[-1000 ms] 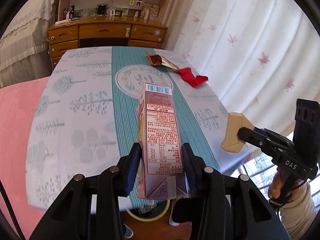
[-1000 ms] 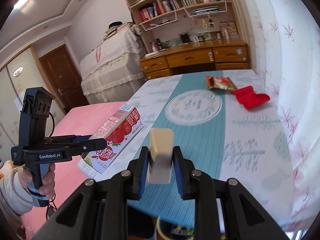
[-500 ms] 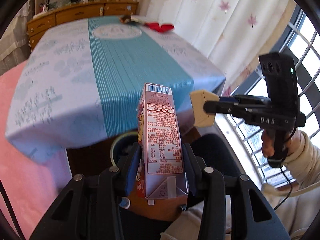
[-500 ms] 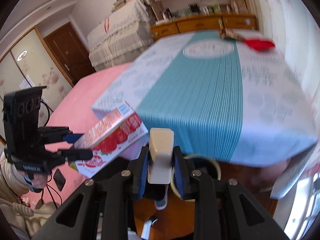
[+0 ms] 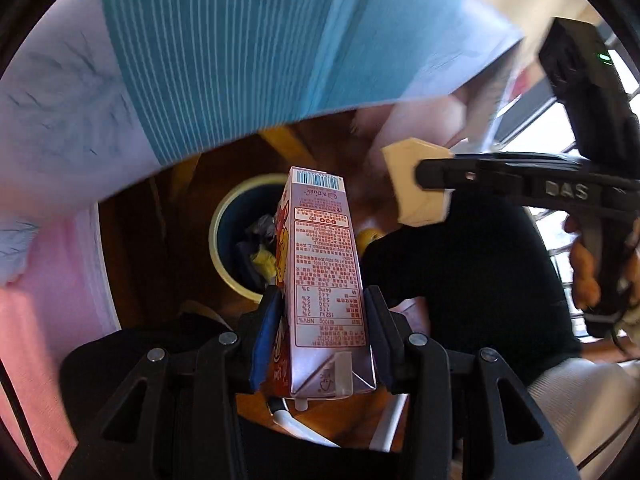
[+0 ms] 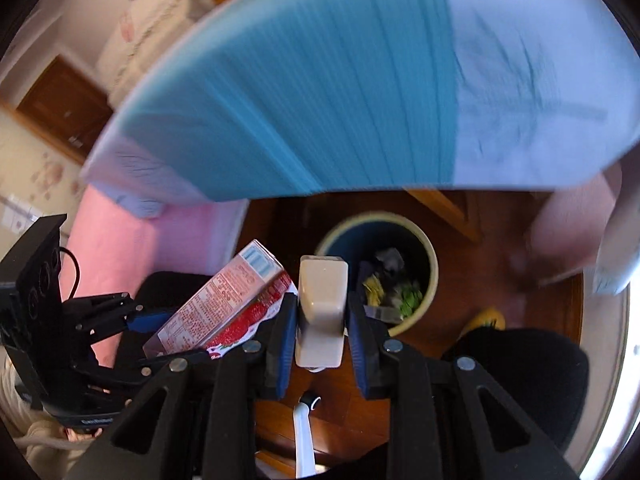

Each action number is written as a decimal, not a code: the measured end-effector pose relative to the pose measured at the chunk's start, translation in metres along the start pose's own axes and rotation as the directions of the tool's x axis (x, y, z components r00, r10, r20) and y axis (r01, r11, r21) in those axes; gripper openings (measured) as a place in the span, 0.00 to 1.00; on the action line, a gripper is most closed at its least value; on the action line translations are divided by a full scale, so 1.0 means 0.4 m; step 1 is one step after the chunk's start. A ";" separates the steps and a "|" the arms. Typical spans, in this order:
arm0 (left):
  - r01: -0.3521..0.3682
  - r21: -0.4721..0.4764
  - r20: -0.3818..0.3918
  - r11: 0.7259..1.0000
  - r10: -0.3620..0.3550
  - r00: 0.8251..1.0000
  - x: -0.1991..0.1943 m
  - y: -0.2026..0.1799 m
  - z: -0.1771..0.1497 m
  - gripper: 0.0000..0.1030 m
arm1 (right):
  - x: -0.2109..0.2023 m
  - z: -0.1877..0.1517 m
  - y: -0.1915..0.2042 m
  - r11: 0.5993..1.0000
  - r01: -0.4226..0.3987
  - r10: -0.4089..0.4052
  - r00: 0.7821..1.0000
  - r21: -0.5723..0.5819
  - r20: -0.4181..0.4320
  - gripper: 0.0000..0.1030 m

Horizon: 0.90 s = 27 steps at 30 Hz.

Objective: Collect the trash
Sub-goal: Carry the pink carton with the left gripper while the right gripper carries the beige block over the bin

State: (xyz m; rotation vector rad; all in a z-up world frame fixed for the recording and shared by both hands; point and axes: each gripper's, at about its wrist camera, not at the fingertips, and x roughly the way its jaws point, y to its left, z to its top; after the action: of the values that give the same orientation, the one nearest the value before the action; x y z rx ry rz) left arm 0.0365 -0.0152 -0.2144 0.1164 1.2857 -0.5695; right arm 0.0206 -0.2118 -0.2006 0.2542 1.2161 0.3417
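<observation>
The pink milk carton [image 5: 324, 280] sits clamped between the left gripper's [image 5: 320, 316] fingers above the bin [image 6: 424, 248], whose contents only the right wrist view shows, where the right gripper [image 6: 322, 320] pinches a beige block [image 6: 322, 312].

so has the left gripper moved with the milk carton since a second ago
Yes. The left gripper carried the milk carton off the tablecloth, down toward the trash bin.

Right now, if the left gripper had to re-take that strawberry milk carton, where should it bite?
Judging by the current hold, the lower body of the carton, just above its folded base: the left gripper comes from the base end and clamps the two broad flat faces, which give the pads parallel surfaces.
</observation>
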 end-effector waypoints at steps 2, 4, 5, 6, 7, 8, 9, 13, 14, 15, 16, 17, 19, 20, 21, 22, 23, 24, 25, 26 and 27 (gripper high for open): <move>-0.011 -0.018 -0.031 1.000 0.010 0.999 0.059 0.013 0.014 0.39 | 0.044 -0.005 -0.020 0.999 0.019 -0.019 1.000 0.028 -0.017 0.24; -0.016 -0.028 -0.044 0.999 0.015 0.999 0.098 0.018 0.023 0.39 | 0.091 -0.010 -0.042 0.998 0.033 -0.032 0.999 0.051 -0.035 0.24; -0.017 -0.033 -0.051 0.999 0.015 0.999 0.119 0.015 0.023 0.39 | 0.115 -0.011 -0.051 0.997 0.047 -0.045 0.998 0.059 -0.041 0.24; -0.017 -0.039 -0.058 0.999 0.015 0.998 0.140 0.013 0.023 0.39 | 0.137 -0.012 -0.060 0.996 0.056 -0.053 0.997 0.072 -0.048 0.24; -0.015 -0.046 -0.062 0.999 0.013 0.998 0.160 0.014 0.026 0.39 | 0.150 -0.014 -0.067 0.995 0.062 -0.058 0.997 0.081 -0.051 0.24; -0.013 -0.052 -0.063 0.999 0.010 0.998 0.173 0.016 0.027 0.39 | 0.172 -0.014 -0.079 0.993 0.073 -0.068 0.996 0.095 -0.055 0.24; -0.011 -0.059 -0.067 0.998 0.007 0.998 0.188 0.016 0.029 0.39 | 0.187 -0.011 -0.090 0.991 0.080 -0.074 0.996 0.107 -0.059 0.24; -0.004 -0.114 -0.085 0.993 -0.006 0.996 0.242 0.049 0.060 0.39 | 0.251 -0.005 -0.134 0.979 0.093 -0.077 0.993 0.179 -0.093 0.24; -0.001 -0.133 -0.091 0.991 -0.011 0.996 0.256 0.063 0.064 0.39 | 0.263 -0.002 -0.141 0.977 0.089 -0.071 0.993 0.194 -0.098 0.24; 0.002 -0.155 -0.097 0.988 -0.017 0.995 0.269 0.079 0.066 0.39 | 0.275 0.003 -0.146 0.975 0.086 -0.066 0.993 0.205 -0.103 0.24; 0.005 -0.174 -0.101 0.985 -0.023 0.995 0.282 0.092 0.064 0.39 | 0.288 0.008 -0.150 0.973 0.086 -0.064 0.992 0.214 -0.106 0.24; 0.010 -0.198 -0.104 0.980 -0.031 0.994 0.294 0.107 0.065 0.39 | 0.300 0.011 -0.155 0.972 0.085 -0.063 0.992 0.218 -0.109 0.24; 0.035 -0.254 -0.106 0.967 -0.064 0.992 0.312 0.136 0.061 0.39 | 0.323 0.015 -0.159 0.969 0.084 -0.057 0.991 0.231 -0.120 0.24; 0.050 -0.280 -0.105 0.959 -0.083 0.991 0.321 0.147 0.062 0.40 | 0.334 0.015 -0.161 0.967 0.083 -0.053 0.991 0.240 -0.126 0.24; 0.058 -0.303 -0.108 0.951 -0.095 0.990 0.332 0.159 0.061 0.40 | 0.347 0.016 -0.165 0.964 0.080 -0.046 0.990 0.255 -0.134 0.24; 0.060 -0.319 -0.115 0.946 -0.101 0.988 0.342 0.168 0.060 0.40 | 0.348 0.017 -0.164 0.962 0.077 -0.041 0.990 0.264 -0.138 0.24; 0.059 -0.325 -0.120 0.944 -0.103 0.987 0.346 0.178 0.062 0.40 | 0.355 0.018 -0.167 0.960 0.074 -0.036 0.989 0.272 -0.141 0.24; 0.056 -0.336 -0.128 0.940 -0.104 0.986 0.356 0.186 0.062 0.40 | 0.360 0.020 -0.168 0.958 0.071 -0.032 0.989 0.279 -0.142 0.24; 0.056 -0.349 -0.134 0.935 -0.109 0.985 0.366 0.193 0.063 0.40 | 0.360 0.022 -0.167 0.956 0.069 -0.029 0.989 0.286 -0.143 0.24; 0.060 -0.358 -0.138 0.932 -0.117 0.984 0.373 0.198 0.065 0.40 | 0.365 0.023 -0.167 0.954 0.066 -0.025 0.989 0.292 -0.144 0.24; 0.064 -0.363 -0.140 0.930 -0.122 0.983 0.378 0.201 0.066 0.40 | 0.369 0.025 -0.169 0.952 0.064 -0.021 0.989 0.299 -0.145 0.24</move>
State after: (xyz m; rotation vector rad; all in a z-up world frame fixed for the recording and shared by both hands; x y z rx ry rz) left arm 0.1216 -0.0072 -0.3651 -0.2070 1.5386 -0.4039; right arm 0.0835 -0.2167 -0.3507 0.4742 1.4108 0.1344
